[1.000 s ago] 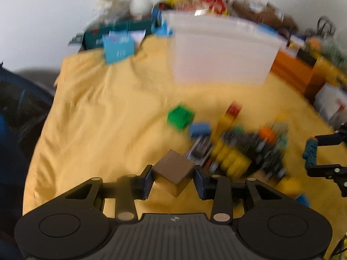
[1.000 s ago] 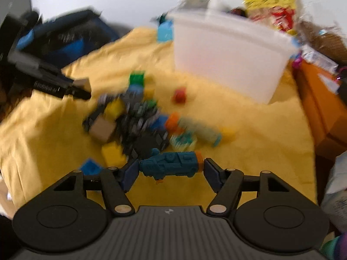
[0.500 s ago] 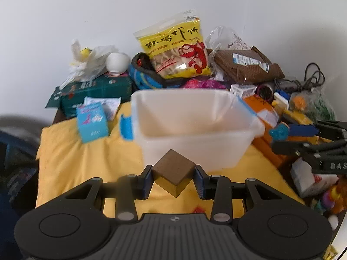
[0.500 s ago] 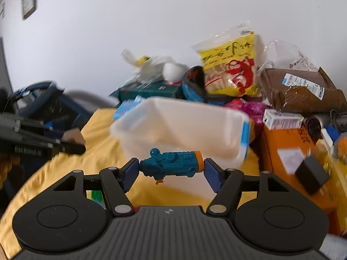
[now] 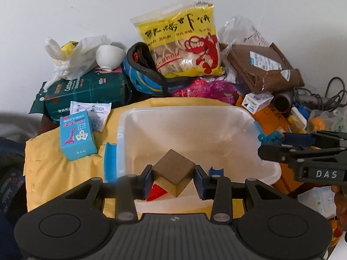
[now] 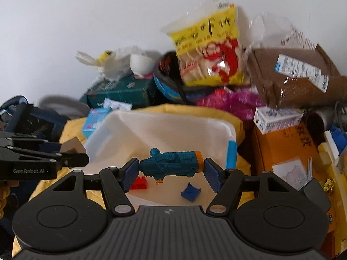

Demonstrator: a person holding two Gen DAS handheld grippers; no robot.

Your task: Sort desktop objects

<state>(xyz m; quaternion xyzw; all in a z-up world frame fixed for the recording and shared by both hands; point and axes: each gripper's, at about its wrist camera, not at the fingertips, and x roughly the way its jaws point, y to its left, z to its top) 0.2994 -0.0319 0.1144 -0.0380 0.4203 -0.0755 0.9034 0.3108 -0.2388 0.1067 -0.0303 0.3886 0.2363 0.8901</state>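
Toys are what both grippers carry over the clear plastic bin (image 5: 249, 121), which sits on a yellow cloth (image 5: 65, 169) and serves as the landmark for everything around it.

The left gripper (image 5: 172, 178) reaches over the bin's near wall, angled down into it, its two blue pads pinching a brown wooden cube (image 5: 173, 171) from either side. The cube is turned so one corner points down and toward the camera. The right gripper (image 6: 171, 169) hangs over the bin's near right part, clamped on the ends of a teal toy car (image 6: 171, 165). The car's long axis runs straight across from pad to pad, level, with its orange end at the right pad. From the left camera the right gripper comes in just beyond the bin's right rim, with part of a hand (image 5: 340, 203) below it.

Behind the bin, against a white wall (image 5: 86, 10), lies a heap: a brown padded parcel (image 5: 264, 65) to the right, a yellow snack bag (image 5: 184, 43) in the middle, a dark green pack (image 5: 86, 91) to the left with a white bowl (image 5: 109, 57) on top. An orange box (image 6: 288, 149) stands right of the bin. A light blue card box (image 5: 77, 138) lies just left of it.

On the bin's floor rest a red brick (image 6: 138, 183) and a small blue piece (image 6: 190, 191).
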